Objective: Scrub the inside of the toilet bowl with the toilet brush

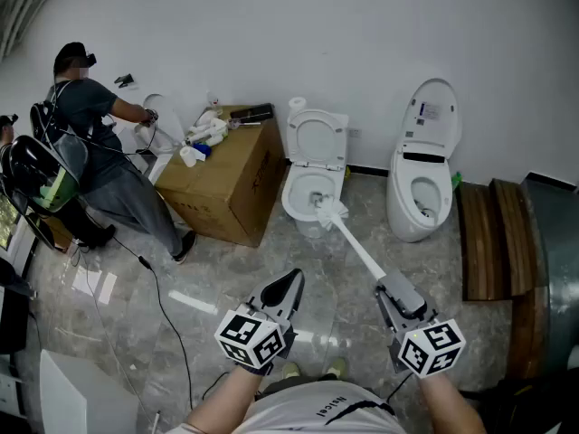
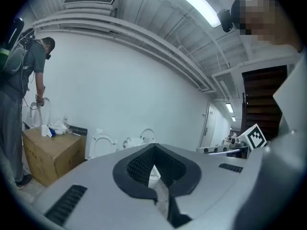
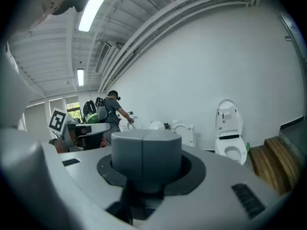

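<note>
Left gripper (image 1: 291,283) and right gripper (image 1: 389,289): grey shells, black ribbed pads (image 2: 137,164). Black-and-white marker cube (image 1: 253,337) on each. Wearer's shirt (image 1: 317,416) is white, with dark lettering at the neck.

The setting is looking like an industrial hall or workshop rather than a home bathroom. Toilets are standing side by side along one bare white wall. A middle toilet (image 1: 312,188) is sitting with its lid raised, a taller toilet (image 1: 421,179) is standing to its right, and a person (image 1: 90,134) carrying a backpack and trailing cables is working at what seems to be another toilet (image 1: 158,114) at the far left. A large cardboard box (image 1: 231,174) is sitting on the stone-patterned floor (image 1: 226,278) between them, and wooden planks (image 1: 493,242) are lying along the right edge. Overhead, exposed pipes (image 2: 144,35) and a strip light (image 2: 192,1) are running under a ribbed ceiling, and a corridor with a door (image 2: 210,128) is stretching away beyond.
</note>
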A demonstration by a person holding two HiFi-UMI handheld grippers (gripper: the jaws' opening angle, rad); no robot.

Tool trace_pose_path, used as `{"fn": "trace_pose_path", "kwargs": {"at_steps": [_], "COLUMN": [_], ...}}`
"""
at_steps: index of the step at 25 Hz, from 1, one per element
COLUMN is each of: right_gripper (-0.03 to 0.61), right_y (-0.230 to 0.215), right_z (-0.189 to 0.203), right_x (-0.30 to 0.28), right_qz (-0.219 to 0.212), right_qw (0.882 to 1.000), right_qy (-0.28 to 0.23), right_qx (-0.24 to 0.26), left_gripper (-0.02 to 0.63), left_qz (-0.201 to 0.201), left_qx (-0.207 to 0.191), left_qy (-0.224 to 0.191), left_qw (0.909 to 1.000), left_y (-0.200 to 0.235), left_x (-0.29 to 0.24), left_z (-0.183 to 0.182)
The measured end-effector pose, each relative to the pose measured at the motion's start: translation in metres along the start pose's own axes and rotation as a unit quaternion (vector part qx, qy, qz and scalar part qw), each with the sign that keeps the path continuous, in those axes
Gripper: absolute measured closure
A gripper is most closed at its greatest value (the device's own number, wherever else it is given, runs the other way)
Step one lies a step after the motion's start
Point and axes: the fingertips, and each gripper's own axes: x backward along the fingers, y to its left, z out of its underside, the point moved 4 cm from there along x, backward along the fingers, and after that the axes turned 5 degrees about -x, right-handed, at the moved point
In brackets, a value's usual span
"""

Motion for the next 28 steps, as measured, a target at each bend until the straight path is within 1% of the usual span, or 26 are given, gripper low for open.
{"fn": "trace_pose_path", "kwargs": {"at_steps": [9,13,17,21,24,28], "right_gripper": [0.420,0.420,0.420,0.420,0.420,0.420], "right_y": [-0.016,-0.031,-0.049,-0.058,-0.058,-0.065], "right_z": [-0.001,-0.003,-0.011,-0.006,-0.002,-0.005], "right_x": [0.005,0.007,0.008,0.001,-0.009,-0.034], "right_qz": [0.000,-0.003,-0.003,-0.002,-0.003,0.000], "right_qw": [1.000,1.000,0.998,0.998,0.997,0.997], "right_qy": [0.000,-0.006,-0.012,-0.007,0.002,0.011], "right_qx": [-0.001,-0.030,-0.056,-0.069,-0.071,-0.071], "left_gripper": [0.607,0.607,0.607,0.607,0.607,0.607], "left_qz": [-0.002,-0.011,-0.036,-0.053,-0.058,-0.056], "left_qx": [-0.003,-0.007,-0.010,-0.013,-0.011,-0.006], "left_qy": [0.002,0.001,-0.001,-0.006,-0.005,-0.006], "left_qw": [1.0000,0.9999,0.9993,0.9985,0.9982,0.9984], "left_y": [-0.009,-0.008,0.005,0.020,0.031,0.051], "left_x": [-0.013,-0.018,-0.020,-0.021,-0.025,-0.044], "left_z": [0.002,0.002,-0.004,-0.004,0.000,0.001]}}
